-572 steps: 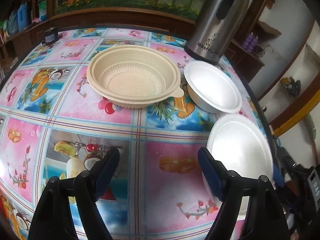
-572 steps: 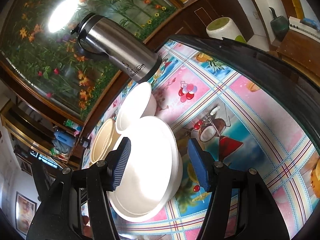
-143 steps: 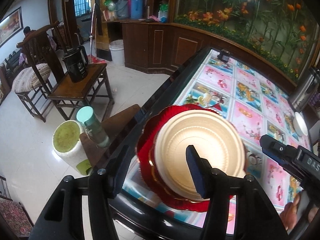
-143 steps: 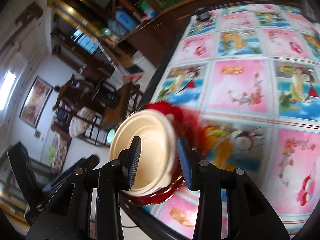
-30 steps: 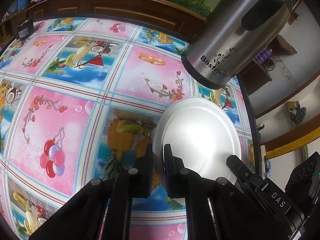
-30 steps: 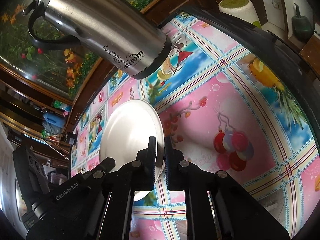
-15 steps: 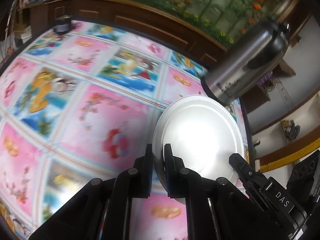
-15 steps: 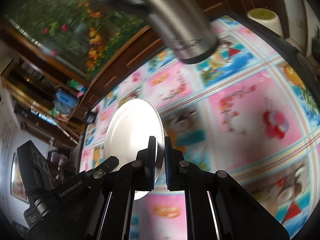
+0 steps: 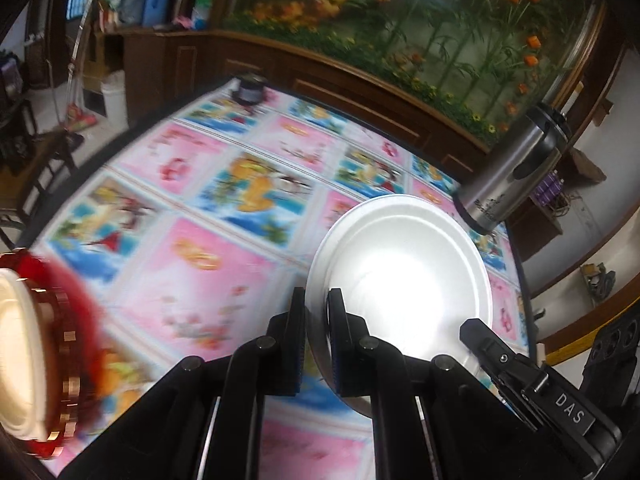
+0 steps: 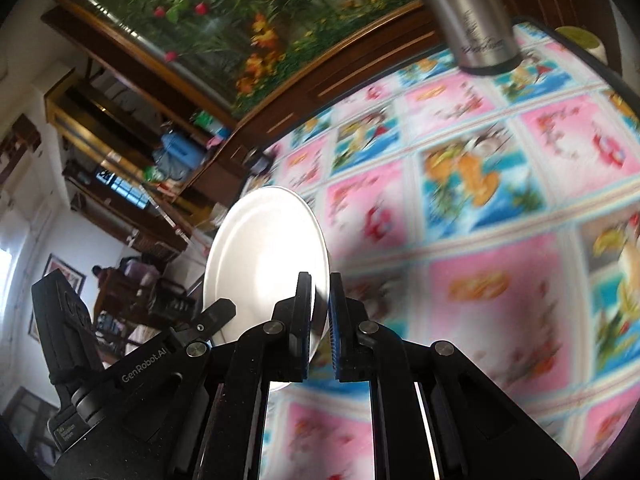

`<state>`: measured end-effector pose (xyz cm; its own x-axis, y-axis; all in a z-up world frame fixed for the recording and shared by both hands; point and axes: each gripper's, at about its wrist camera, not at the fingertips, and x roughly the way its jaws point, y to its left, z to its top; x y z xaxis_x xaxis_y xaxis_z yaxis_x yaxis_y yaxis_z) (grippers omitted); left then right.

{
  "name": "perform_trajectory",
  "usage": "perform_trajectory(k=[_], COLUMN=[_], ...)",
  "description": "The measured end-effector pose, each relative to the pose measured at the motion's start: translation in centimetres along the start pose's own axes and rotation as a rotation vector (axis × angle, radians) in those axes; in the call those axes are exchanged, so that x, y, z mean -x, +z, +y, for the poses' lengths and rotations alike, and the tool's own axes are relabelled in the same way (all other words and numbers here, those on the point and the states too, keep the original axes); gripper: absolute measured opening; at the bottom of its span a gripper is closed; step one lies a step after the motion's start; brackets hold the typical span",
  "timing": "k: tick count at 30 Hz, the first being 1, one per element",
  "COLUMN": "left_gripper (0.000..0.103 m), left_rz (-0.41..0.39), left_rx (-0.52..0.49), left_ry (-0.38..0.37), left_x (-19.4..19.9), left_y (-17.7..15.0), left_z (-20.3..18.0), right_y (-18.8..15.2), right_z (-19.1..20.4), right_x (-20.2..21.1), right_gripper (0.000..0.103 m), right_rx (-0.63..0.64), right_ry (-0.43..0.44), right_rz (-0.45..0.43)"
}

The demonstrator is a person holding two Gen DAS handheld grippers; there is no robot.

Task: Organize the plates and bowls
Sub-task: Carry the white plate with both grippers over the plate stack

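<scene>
A white plate hangs in the air above the patterned table, held by both grippers at opposite rims. My left gripper is shut on its left rim. My right gripper is shut on its right rim, and the plate shows in the right wrist view too. A stack of a red plate with a cream bowl on it sits at the table's near left edge, blurred.
A steel thermos jug stands at the far right corner of the table; it also shows in the right wrist view. A small dark object sits at the far edge. A wooden cabinet with an aquarium runs behind.
Both grippers have carried the white plate leftward across the table, away from the thermos. The red plate stack has come into the left wrist view.
</scene>
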<state>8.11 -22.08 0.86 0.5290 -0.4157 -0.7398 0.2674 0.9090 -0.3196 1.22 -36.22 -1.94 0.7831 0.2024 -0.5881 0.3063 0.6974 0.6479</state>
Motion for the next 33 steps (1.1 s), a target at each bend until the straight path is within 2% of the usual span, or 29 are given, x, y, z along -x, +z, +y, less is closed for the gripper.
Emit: perform_trajectory(k=[12, 18, 26, 33], left_gripper=[0.008, 0.009, 0.009, 0.010], left_rz=[-0.123, -0.164, -0.165, -0.130], left_rx=[0.044, 0.081, 0.143, 0.145], left_ry=[0.075, 0.118, 0.149, 0.224], left_x=[8.3, 10.6, 12.2, 13.0], left_y=[-1.3, -1.7, -2.9, -3.6], left_z=[9.2, 13.2, 18.5, 21.7], right_y=[-6.9, -9.6, -13.2, -16.6], right_z=[10.3, 14.5, 18.8, 21.7], right_x=[-1.6, -2.9, -5.4, -8.0], right_gripper=[0.007, 0.007, 0.007, 0.008], right_rx=[0.110, 0.177, 0.250, 0.313], right_ry=[0.059, 0.079, 0.096, 0.096], right_rz=[0.057, 0.095, 0.166, 0.228])
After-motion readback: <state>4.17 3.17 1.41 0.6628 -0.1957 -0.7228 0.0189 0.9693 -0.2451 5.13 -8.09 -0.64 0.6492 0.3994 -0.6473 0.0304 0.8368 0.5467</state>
